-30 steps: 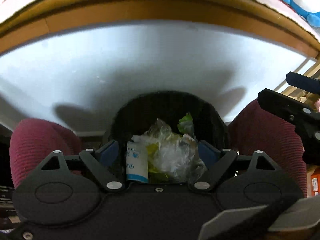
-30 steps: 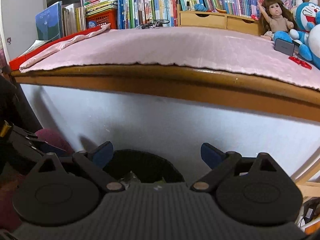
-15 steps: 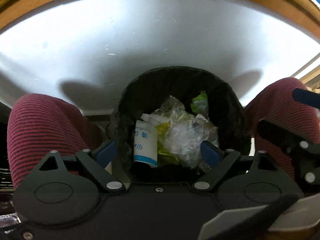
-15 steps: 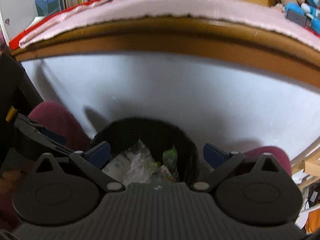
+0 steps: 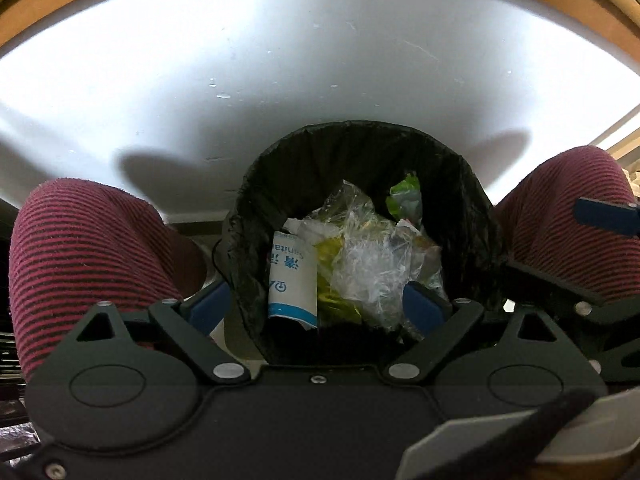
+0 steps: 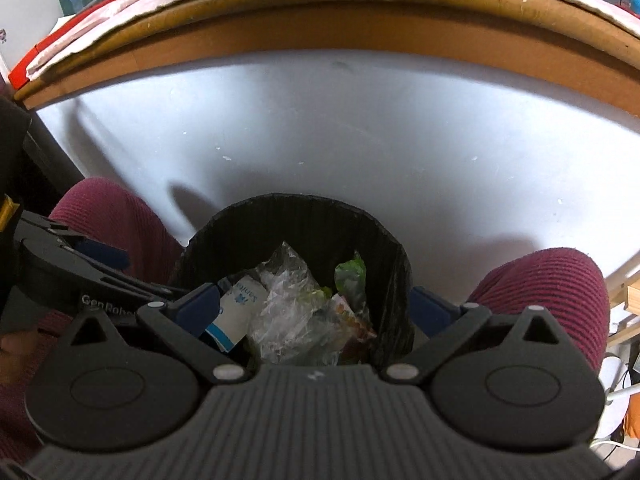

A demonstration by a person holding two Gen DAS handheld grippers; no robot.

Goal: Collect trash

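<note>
**Two grippers poised over the bin liner**

Two sets of jaws stand spread, pinching nothing. The left gripper (image 5: 316,300) has just been opening, its blue pads straddling the left side of the liner's rim, which lies between them unpressed. The right gripper (image 6: 316,300) straddles the right side. The black bin liner (image 5: 360,140) sits between the person's knees (image 5: 88,248), full of crumpled plastic wrap (image 5: 368,264) and a white packet (image 5: 292,280). Both point steeply down. Best to close each on the liner's edge alone, opposite sides, not the trash.

One black-lined bin (image 5: 360,152), one white packet (image 5: 290,280), two knees (image 5: 88,248), two grippers (image 5: 316,308).
</note>
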